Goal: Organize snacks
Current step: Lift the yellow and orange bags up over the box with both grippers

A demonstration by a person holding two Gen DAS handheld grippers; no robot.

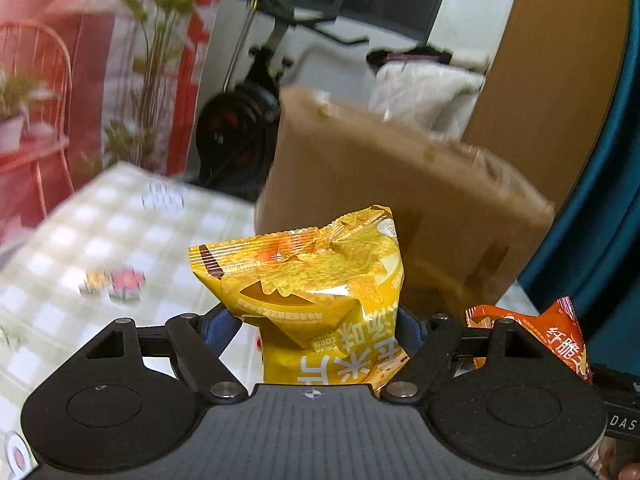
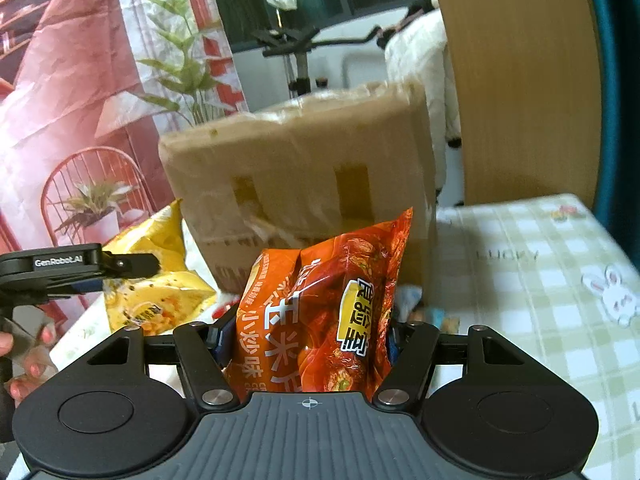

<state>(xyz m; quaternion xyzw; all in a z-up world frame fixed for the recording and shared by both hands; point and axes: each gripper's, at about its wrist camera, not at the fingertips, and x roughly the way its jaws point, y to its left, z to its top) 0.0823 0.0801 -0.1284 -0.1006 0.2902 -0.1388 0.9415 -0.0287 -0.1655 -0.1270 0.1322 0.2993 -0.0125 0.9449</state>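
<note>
My left gripper (image 1: 316,326) is shut on a yellow corn-chip bag (image 1: 316,280) and holds it upright above the table. My right gripper (image 2: 306,336) is shut on an orange snack bag (image 2: 324,312) and holds it upright too. A brown cardboard box (image 1: 400,184) stands just beyond both bags; it also shows in the right wrist view (image 2: 304,176). The orange bag (image 1: 560,336) shows at the right of the left wrist view. The yellow bag (image 2: 156,280) and the left gripper's side (image 2: 80,264) show at the left of the right wrist view.
The table has a green-and-white checked cloth (image 2: 540,280) with cartoon prints. A few small items (image 2: 424,312) lie at the foot of the box. Behind are a red patterned backdrop (image 2: 80,80), an exercise bike (image 1: 248,120) and a wooden panel (image 2: 520,80).
</note>
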